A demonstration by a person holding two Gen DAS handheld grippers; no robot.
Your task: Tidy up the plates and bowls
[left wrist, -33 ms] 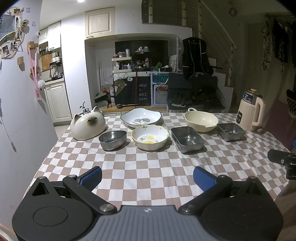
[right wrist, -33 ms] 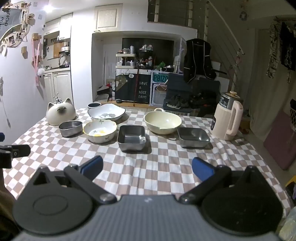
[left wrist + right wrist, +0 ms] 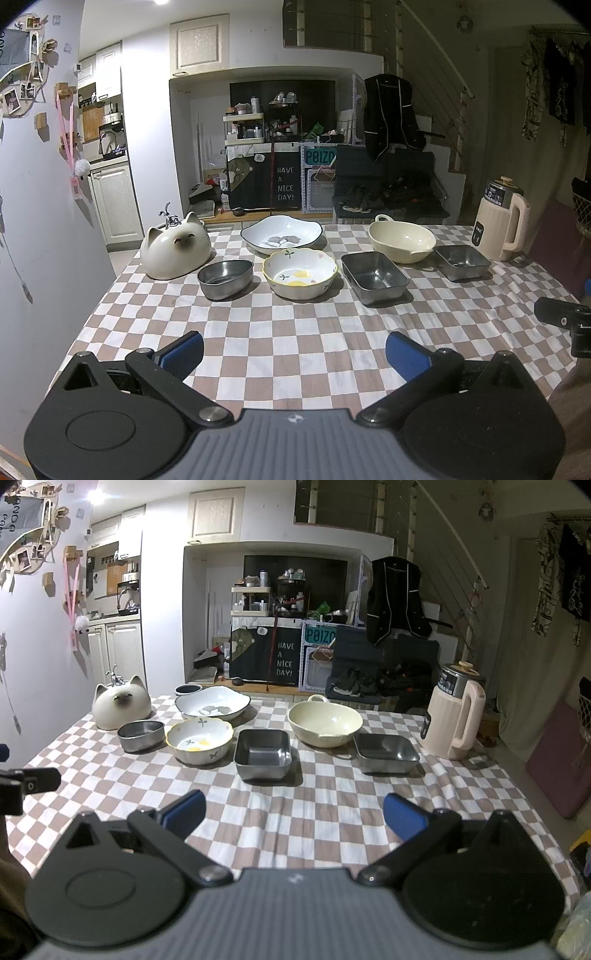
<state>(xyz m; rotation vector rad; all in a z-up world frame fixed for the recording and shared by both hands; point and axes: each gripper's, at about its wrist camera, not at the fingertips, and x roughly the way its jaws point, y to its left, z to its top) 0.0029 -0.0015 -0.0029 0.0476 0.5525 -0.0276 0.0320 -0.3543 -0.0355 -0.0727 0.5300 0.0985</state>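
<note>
Bowls (image 3: 300, 273) and steel trays (image 3: 375, 272) are lined up across the checkered surface (image 3: 295, 332), well beyond both grippers (image 3: 294, 352) (image 3: 294, 814), whose jaws are spread wide and empty. Every container is seen empty.

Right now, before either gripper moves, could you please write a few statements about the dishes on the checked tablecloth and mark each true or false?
1. The round steel bowl stands beside the cat-shaped ceramic pot. True.
2. The floral ceramic bowl with the yellow rim is stacked inside the white plate with the dark rim. False: it stands alone on the checked tablecloth, in front of that plate.
3. The left gripper holds a rectangular steel tray. False: its fingers are wide open and empty.
4. The cream bowl with a handle is empty. True.
5. The right gripper is open above bare cloth. True.
</note>
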